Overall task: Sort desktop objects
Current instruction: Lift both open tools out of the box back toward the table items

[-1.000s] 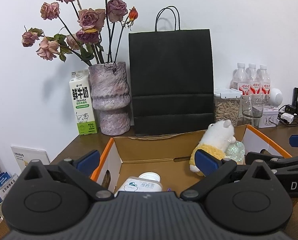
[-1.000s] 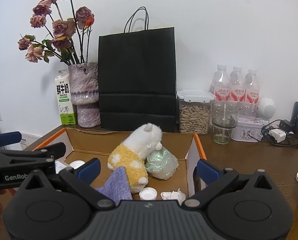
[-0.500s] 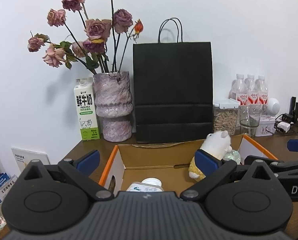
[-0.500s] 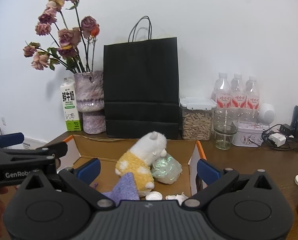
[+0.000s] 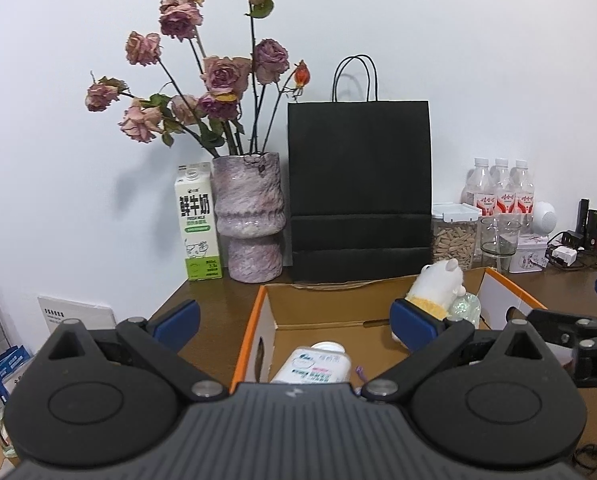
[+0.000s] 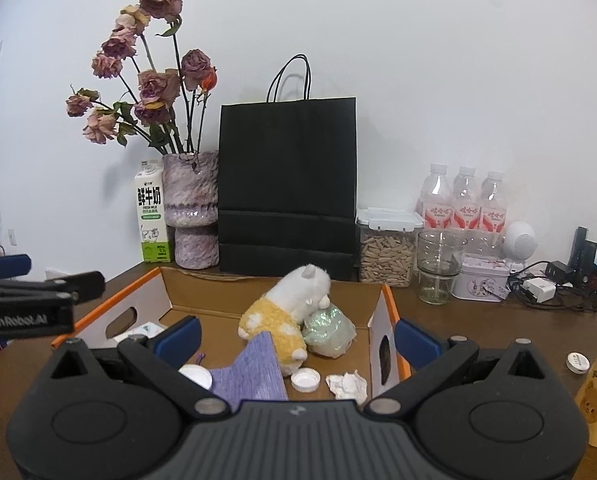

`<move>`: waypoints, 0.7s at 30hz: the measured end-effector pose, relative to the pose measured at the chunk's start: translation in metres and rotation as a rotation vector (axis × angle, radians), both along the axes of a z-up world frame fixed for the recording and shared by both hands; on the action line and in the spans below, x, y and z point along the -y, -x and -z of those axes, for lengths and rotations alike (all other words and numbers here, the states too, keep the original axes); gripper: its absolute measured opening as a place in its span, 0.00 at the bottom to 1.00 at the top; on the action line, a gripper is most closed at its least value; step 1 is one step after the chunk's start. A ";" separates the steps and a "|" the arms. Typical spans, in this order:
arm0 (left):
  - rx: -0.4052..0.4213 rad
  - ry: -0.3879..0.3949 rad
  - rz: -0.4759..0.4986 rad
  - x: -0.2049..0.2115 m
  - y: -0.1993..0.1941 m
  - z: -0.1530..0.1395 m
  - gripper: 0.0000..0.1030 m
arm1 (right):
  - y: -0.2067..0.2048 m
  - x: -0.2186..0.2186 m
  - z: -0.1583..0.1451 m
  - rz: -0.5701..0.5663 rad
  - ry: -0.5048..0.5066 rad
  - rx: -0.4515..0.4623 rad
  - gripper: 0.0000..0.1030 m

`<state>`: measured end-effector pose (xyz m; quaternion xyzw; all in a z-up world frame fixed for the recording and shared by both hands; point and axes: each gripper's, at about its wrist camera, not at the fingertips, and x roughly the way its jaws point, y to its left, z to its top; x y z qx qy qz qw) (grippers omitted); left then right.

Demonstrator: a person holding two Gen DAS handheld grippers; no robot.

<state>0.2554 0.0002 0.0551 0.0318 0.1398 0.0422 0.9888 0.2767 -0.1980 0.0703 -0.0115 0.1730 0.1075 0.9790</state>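
A dark brown wooden desk point(image 6: 478, 332) is standing against a plain white wall point(image 6: 418, 60). On it an open cardboard box with orange edges point(image 6: 266, 292) is holding a white-and-yellow plush toy point(image 6: 286, 312), lying with its head toward the back wall and leaning on a pale green bundle point(image 6: 330, 330). The left gripper point(image 5: 294, 320) and the right gripper point(image 6: 298, 334) are both hovering wide apart, gripping nothing.
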 end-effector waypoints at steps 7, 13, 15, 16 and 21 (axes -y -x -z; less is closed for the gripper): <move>-0.037 0.014 0.004 -0.012 0.021 0.005 1.00 | 0.026 0.007 0.008 0.008 0.027 -0.007 1.00; -0.060 0.008 0.008 -0.018 0.041 0.010 1.00 | 0.048 0.014 0.019 0.023 0.039 -0.028 1.00; -0.067 0.008 0.010 -0.021 0.048 0.012 1.00 | 0.056 0.017 0.023 0.030 0.044 -0.035 1.00; -0.069 0.009 0.012 -0.022 0.051 0.013 1.00 | 0.059 0.020 0.025 0.032 0.043 -0.040 1.00; -0.087 0.006 0.018 -0.027 0.068 0.018 1.00 | 0.076 0.029 0.036 0.037 0.058 -0.073 1.00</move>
